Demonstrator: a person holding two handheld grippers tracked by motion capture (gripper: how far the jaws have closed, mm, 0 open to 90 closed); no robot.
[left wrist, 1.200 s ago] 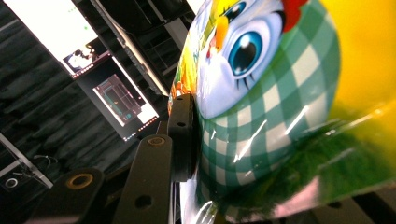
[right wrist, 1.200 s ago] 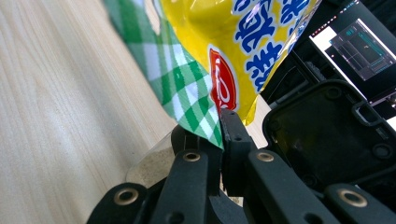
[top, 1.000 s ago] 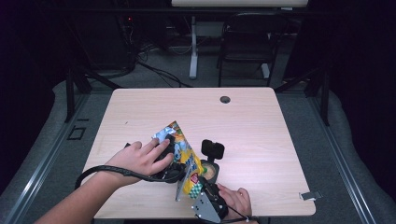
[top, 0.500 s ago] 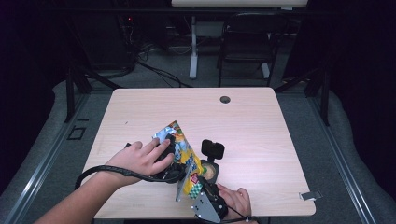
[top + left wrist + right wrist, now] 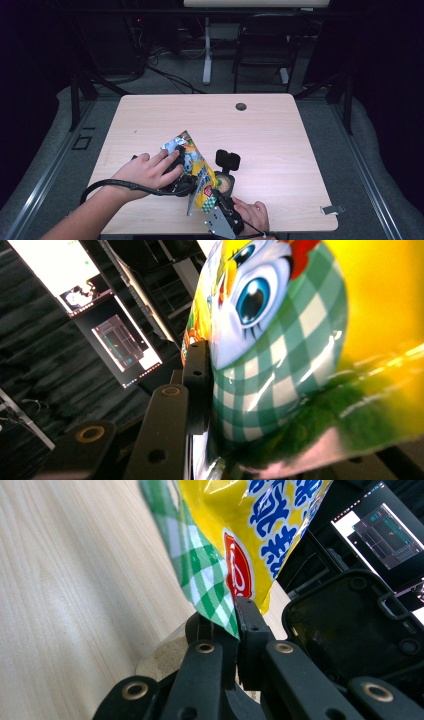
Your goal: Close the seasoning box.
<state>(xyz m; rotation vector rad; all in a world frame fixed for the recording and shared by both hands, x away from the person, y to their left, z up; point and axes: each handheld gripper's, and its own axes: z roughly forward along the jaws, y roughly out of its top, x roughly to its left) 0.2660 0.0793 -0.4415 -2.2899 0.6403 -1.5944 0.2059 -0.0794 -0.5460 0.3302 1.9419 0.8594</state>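
Left hand [image 5: 150,172]: enters from 7 o'clock, palm down over left gripper [image 5: 181,172]; jaws have just closed further, one pad against a bag. Right hand [image 5: 250,216]: 6 o'clock edge, right gripper [image 5: 214,196] jaws clamped together, pointing 11 o'clock.

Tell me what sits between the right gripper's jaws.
The green-checked corner of the yellow snack bag is pinched between the right gripper's jaws, seen in the right gripper view, over the wooden table.

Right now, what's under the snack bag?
Under the snack bag, held tilted by both hand-held grippers, left and right, is the wooden table. A round container of pale brown stuff stands beside its lower end. What lies directly beneath is covered by bag and hands.
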